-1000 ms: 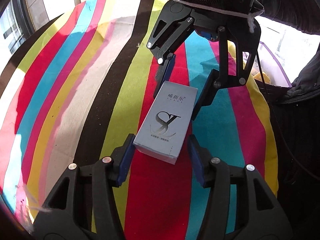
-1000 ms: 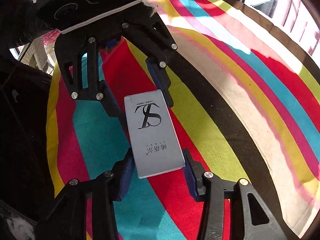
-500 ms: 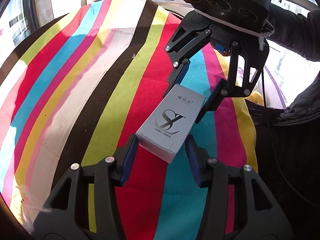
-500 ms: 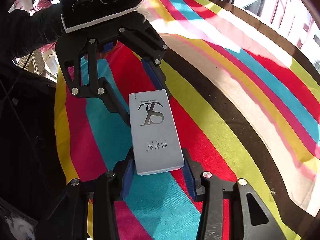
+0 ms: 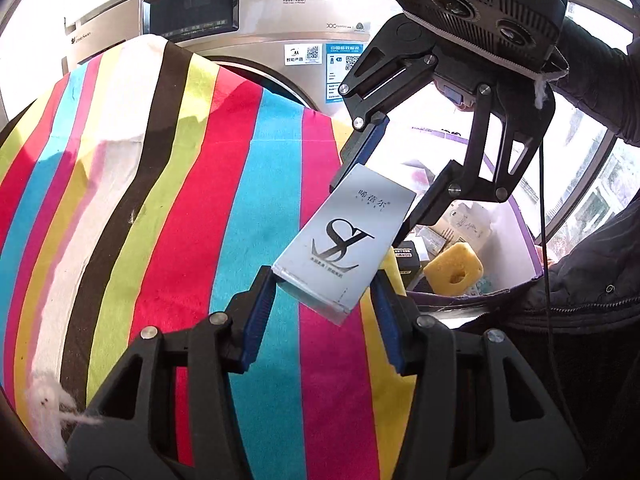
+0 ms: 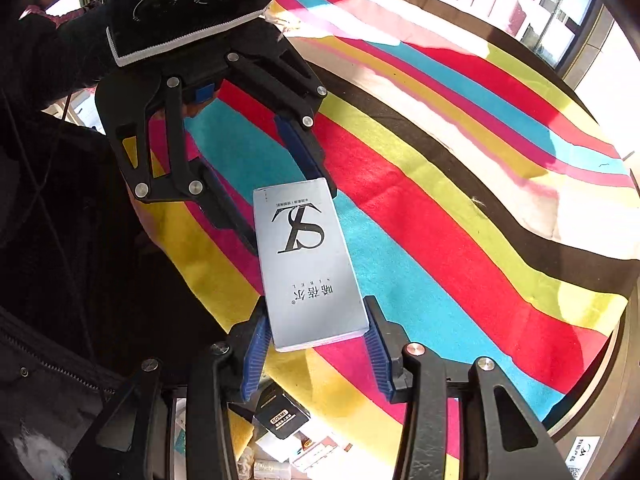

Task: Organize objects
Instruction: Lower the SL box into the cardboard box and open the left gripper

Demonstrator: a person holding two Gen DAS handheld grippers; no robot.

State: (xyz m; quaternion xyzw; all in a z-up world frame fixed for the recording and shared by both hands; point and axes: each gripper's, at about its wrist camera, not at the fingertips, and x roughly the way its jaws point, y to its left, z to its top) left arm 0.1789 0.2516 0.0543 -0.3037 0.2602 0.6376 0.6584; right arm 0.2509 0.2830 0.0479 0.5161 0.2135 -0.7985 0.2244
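A flat silver box [image 5: 345, 236] with a black "SL" logo is held in the air between both grippers, one at each end. My left gripper [image 5: 325, 302] is shut on its near end in the left wrist view. My right gripper [image 6: 314, 338] is shut on the other end; the box [image 6: 308, 260] fills the middle of the right wrist view. Each gripper shows in the other's view, the right gripper [image 5: 390, 184] up right and the left gripper [image 6: 276, 204] up left. The box hangs over the edge of a striped cloth [image 5: 180, 208].
A white bin with a purple rim [image 5: 524, 232] stands beside the cloth and holds a yellow sponge [image 5: 454, 270], a black box [image 6: 282, 420] and other small packages. A washing machine [image 5: 248, 20] stands behind the cloth. A person's dark jacket [image 5: 592, 320] is at the right.
Both grippers have lifted the silver box off the cloth and carried it toward the cloth's edge by the bin. The washing machine and the bin have come into view.
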